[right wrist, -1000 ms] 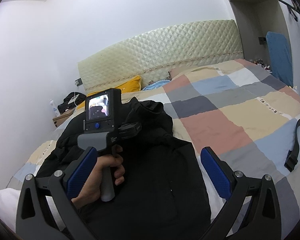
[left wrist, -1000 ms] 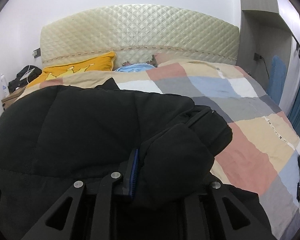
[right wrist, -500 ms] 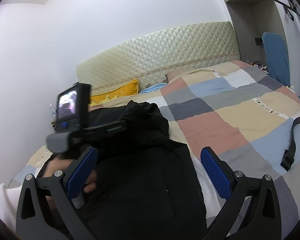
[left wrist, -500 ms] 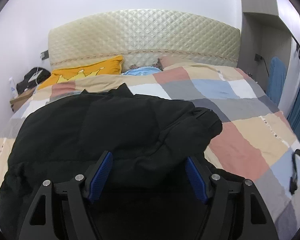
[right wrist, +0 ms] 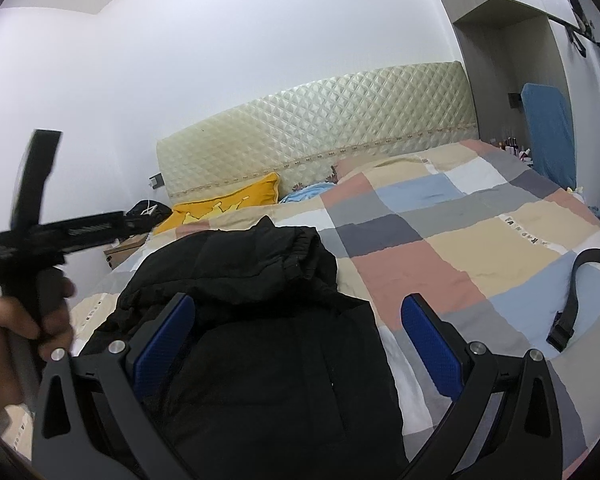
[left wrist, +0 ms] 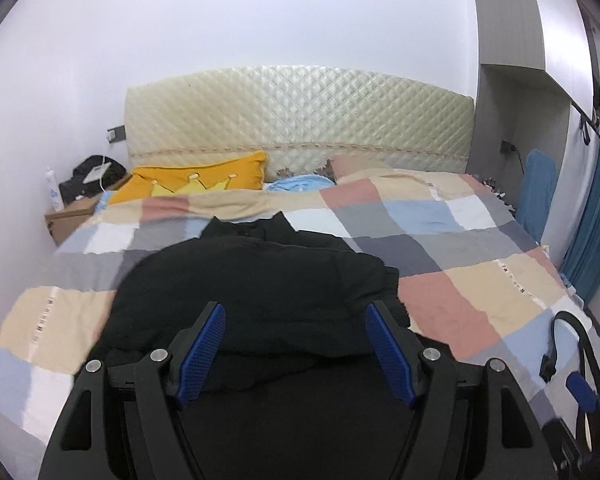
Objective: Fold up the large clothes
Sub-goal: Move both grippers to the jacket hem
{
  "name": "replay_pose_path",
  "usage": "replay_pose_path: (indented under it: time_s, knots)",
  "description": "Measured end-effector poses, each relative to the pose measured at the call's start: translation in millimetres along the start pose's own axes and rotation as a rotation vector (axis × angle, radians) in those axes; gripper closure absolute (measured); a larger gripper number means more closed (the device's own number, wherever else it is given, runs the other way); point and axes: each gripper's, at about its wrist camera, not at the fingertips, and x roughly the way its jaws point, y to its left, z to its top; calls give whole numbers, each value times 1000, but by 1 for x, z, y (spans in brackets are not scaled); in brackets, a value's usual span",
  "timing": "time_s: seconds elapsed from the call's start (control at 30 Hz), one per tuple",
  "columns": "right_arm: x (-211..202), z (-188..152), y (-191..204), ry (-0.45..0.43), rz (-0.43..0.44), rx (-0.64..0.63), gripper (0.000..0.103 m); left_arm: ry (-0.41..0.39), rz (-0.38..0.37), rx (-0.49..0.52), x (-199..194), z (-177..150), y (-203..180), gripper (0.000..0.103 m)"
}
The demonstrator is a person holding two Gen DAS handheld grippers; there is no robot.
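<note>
A black padded jacket [left wrist: 260, 292] lies folded over itself on the checked bedspread [left wrist: 460, 248]; it also shows in the right wrist view [right wrist: 260, 320]. My left gripper [left wrist: 296, 344] is open and empty, held above the jacket's near part. My right gripper [right wrist: 296, 340] is open and empty, also over the jacket, with its right finger over the bedspread [right wrist: 440, 248]. The left gripper's body, held in a hand, shows in the right wrist view [right wrist: 40, 236] at the left.
A quilted cream headboard [left wrist: 300, 116] stands at the far end with a yellow pillow [left wrist: 196, 178]. A bedside table [left wrist: 76, 216] holds a bottle and a dark bag. A black strap [right wrist: 580, 292] lies at the bed's right edge. A blue curtain [left wrist: 596, 216] hangs at the right.
My left gripper let go of the jacket fold, opened, and pulled back and up. The folded part now lies on the jacket. My right gripper stayed open and drew back a little.
</note>
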Motion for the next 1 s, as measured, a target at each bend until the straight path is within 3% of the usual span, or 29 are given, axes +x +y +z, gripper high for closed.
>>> replay_pose_path:
  time_s: [0.5, 0.73, 1.0]
  knots:
    - [-36, -13, 35, 12, 51, -129, 0, -57, 6, -53, -101, -37, 54, 31]
    - [-63, -20, 63, -19, 87, -205, 0, -59, 25, -92, -112, -86, 91, 31]
    - [-56, -32, 75, 45, 94, -242, 0, -74, 79, -62, -121, -133, 133, 31]
